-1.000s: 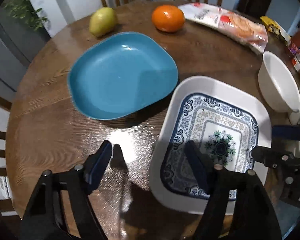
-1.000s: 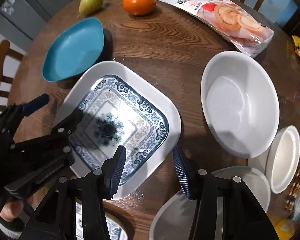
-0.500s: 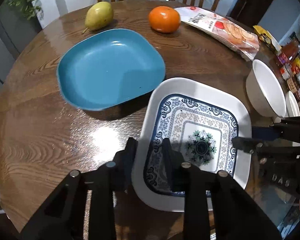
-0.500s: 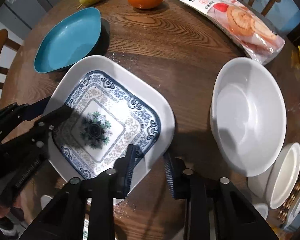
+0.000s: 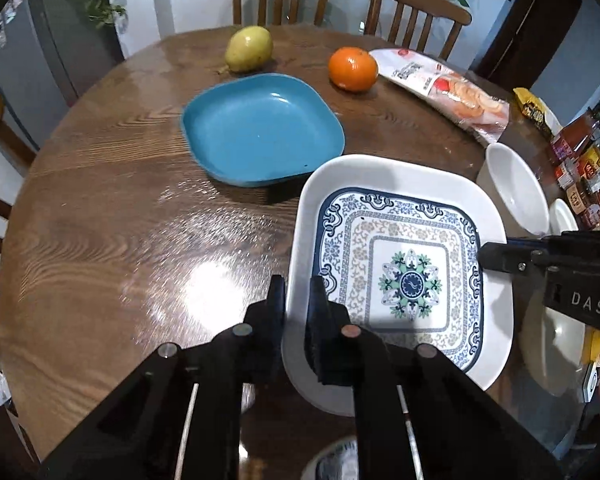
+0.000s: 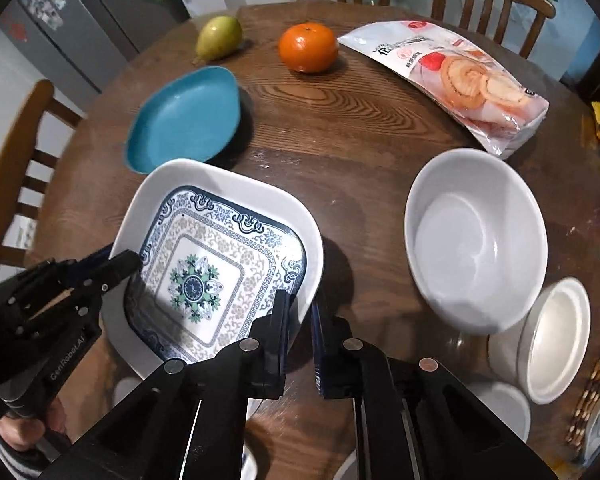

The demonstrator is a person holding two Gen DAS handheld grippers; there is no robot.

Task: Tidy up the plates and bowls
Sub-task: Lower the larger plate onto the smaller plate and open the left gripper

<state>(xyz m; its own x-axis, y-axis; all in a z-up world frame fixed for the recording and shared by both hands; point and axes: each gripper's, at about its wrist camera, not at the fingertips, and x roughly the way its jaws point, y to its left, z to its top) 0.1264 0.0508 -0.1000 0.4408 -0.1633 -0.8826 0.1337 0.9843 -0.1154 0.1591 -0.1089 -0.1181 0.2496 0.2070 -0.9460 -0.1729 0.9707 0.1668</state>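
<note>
1. Table (image 5: 100,208): the round wooden top carries everything I work on. One table; four chairs show around its edge.
2. Patterned plate (image 5: 404,272): white rim, blue and green ornament, one of its kind. It sits at the near side of the table, its far corner just beside the blue plate, and it now hangs between my two tools. A second ago it lay flat and untouched; its near edge now looks clear of the wood, so I judge the lift has begun and stacking comes next.
3. Blue plate (image 5: 260,128): one, empty, resting beyond the patterned plate. I judge it a likely landing place.
4. Large white bowl (image 6: 476,240): one, empty, to the right of the patterned plate and apart from it.
5. Small white bowl (image 6: 556,340): one, just beside the large bowl. More white dishes lie at the near edge, too cut off to count.
6. Left tool (image 5: 298,300): a second ago wide apart, now closing on the plate's left rim, which is pinched between its fingers.
7. Right tool (image 6: 300,320): likewise closing, clamped on the plate's right rim.
8. Snack bag (image 6: 460,76): one.
9. Orange (image 6: 308,46) and pear (image 6: 218,38): one each, at the far edge.
</note>
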